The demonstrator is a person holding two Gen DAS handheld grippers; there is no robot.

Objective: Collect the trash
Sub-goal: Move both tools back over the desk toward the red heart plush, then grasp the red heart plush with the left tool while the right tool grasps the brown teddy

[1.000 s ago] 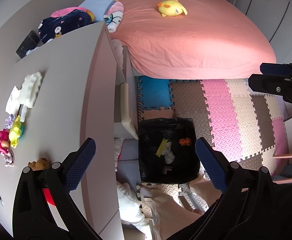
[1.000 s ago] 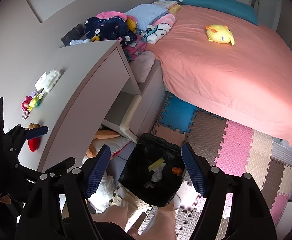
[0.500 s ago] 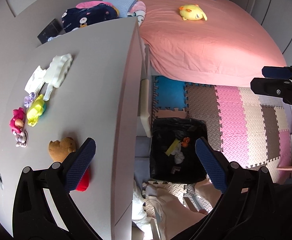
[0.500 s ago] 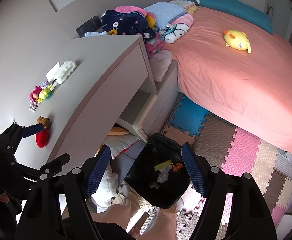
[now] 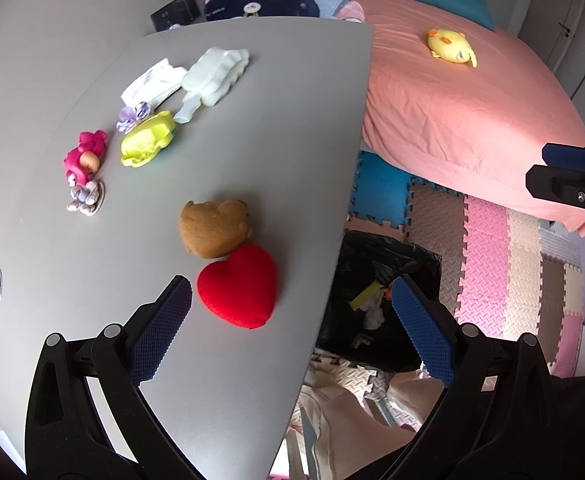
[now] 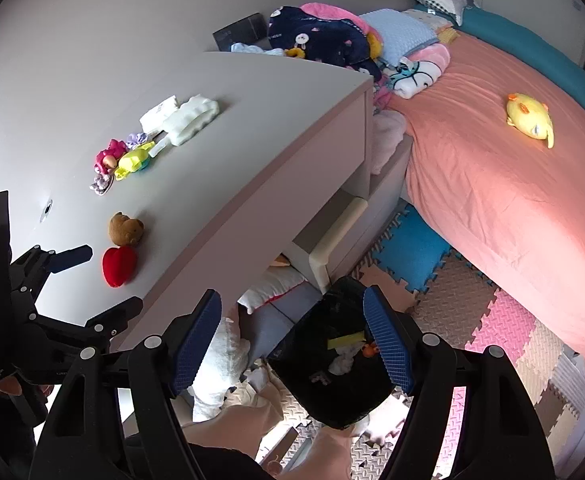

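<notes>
Done: black-lined trash bin (image 6: 332, 364) on the floor already held a yellow scrap, white tissue and small orange piece.
Left: red heart-shaped plush (image 5: 238, 290) and brown bear plush (image 5: 214, 232) at its 11 o'clock lay on the grey counter (image 5: 252, 128).
Claws: left claw (image 5: 292, 320) and right claw (image 6: 292, 336) both released, empty.

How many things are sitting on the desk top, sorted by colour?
White: 2, a paper packet and a foam piece
Purple: 2, a flower and a small charm
Pink: 1, a doll
Yellow: 1, a toy
Brown: 1, a bear
Red: 1, a heart
Total: 8

Open right tongs (image 6: 292, 336) hang empty above the black-lined bin (image 6: 332, 364).
</notes>
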